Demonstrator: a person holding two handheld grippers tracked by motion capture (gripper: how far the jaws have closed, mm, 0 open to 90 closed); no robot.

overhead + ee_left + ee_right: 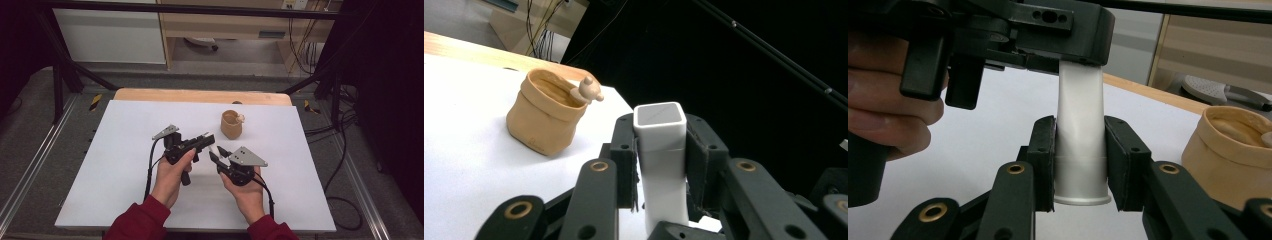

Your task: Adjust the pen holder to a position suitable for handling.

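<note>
High view: left tool [209, 137] and right tool [216, 152] both pinch the white tube [211, 145].

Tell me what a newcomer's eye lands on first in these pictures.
First, the white tube at the middle of the white table, clamped at one end by the left gripper and at the other by the right gripper. Next, the tan cup shaped like a rolled sack, standing apart just beyond the grippers, with a small knobbed piece at its rim.
</note>
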